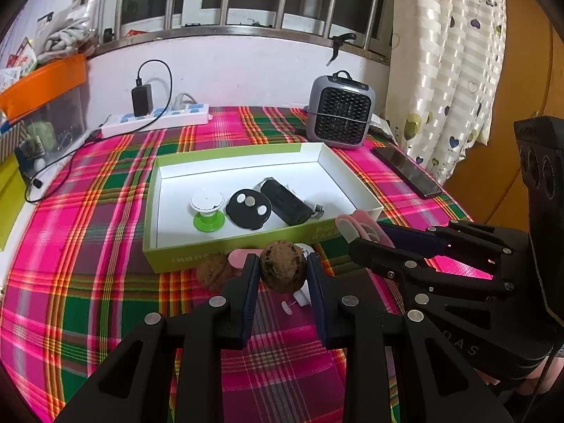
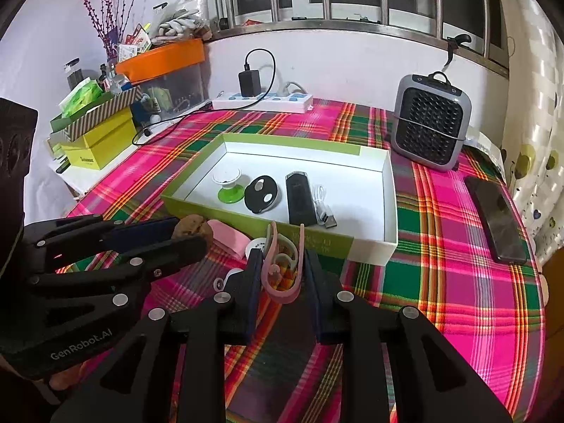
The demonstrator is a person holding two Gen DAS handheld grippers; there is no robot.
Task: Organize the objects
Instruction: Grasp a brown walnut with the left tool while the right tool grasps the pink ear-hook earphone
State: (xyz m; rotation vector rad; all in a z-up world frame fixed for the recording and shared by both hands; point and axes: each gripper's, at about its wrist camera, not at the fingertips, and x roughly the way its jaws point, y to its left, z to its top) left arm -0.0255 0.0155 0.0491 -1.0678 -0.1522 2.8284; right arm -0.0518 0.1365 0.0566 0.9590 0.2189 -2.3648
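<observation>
The box [image 1: 218,253] beyond both sets of jaws already holds 4 things: a green-based cup, a black disc, a black case and a cable. The left gripper [image 1: 283,269] pinches a walnut [image 1: 283,261]; the right gripper [image 2: 283,268] pinches a pink clip [image 2: 282,282]. Both look bound for the box. The left view alone shows a second walnut [image 1: 213,273] on the surface left of its jaws.

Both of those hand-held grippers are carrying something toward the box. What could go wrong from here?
The walnut is round and pinched only at its sides by the left hand-held gripper, so it might slip out. The bent pink clip in the right hand-held gripper could spring free. Either load might catch the box's near wall.
</observation>
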